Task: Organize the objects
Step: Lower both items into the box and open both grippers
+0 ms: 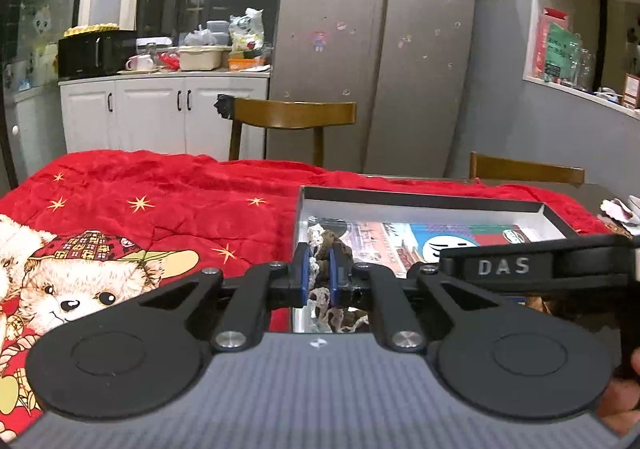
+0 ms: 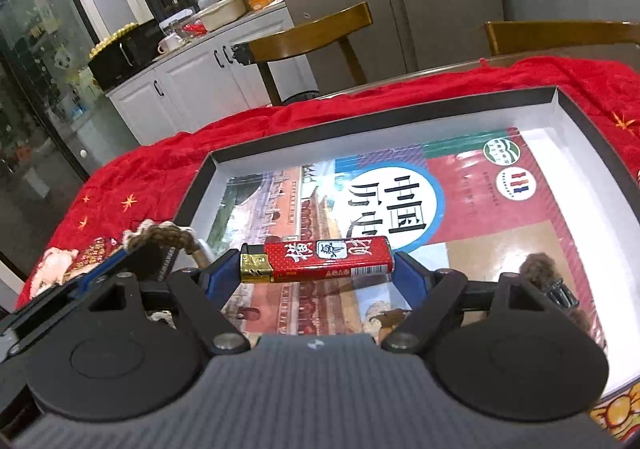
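Observation:
My right gripper [image 2: 318, 269] is shut on a red lighter [image 2: 316, 259] held sideways, gold cap to the left, just above the open black-rimmed box [image 2: 384, 117]. A colourful book [image 2: 460, 201] lies flat in the box. My left gripper [image 1: 319, 273] is shut on a brown and white knotted cord [image 1: 324, 249] at the box's near left corner [image 1: 302, 193]. The cord [image 2: 168, 235] and the left gripper's blue pads [image 2: 108, 263] also show at the left of the right wrist view. A brown furry object [image 2: 538, 269] lies in the box at the right.
The box rests on a red blanket [image 1: 160, 193] with stars and a teddy-bear print, covering the table. Two wooden chairs [image 1: 292, 115] stand behind the table. White cabinets, a microwave and a steel fridge [image 1: 380, 49] are at the back. The right gripper's body [image 1: 532, 265] crosses the left wrist view.

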Demonstrator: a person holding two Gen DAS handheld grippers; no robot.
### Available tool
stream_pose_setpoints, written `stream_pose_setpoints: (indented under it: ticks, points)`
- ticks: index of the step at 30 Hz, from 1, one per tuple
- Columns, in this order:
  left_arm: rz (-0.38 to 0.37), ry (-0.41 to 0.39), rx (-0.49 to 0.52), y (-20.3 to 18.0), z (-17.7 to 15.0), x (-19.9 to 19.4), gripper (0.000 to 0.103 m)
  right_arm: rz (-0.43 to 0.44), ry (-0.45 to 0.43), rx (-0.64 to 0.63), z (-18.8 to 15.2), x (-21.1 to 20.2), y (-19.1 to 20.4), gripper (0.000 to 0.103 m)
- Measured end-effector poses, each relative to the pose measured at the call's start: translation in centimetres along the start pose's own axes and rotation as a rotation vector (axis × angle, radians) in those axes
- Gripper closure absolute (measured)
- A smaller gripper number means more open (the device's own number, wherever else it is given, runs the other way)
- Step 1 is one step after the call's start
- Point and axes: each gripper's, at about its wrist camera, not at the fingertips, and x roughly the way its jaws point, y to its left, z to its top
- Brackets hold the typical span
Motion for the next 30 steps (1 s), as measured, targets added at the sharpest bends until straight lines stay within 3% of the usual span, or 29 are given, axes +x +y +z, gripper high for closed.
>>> stream_pose_setpoints:
  ticks: [30]
  points:
    - [-0.041, 0.114, -0.074, 1.5, 0.5, 1.9, 0.088, 0.080, 0.006, 0.022, 0.0, 0.0, -0.4, 0.018]
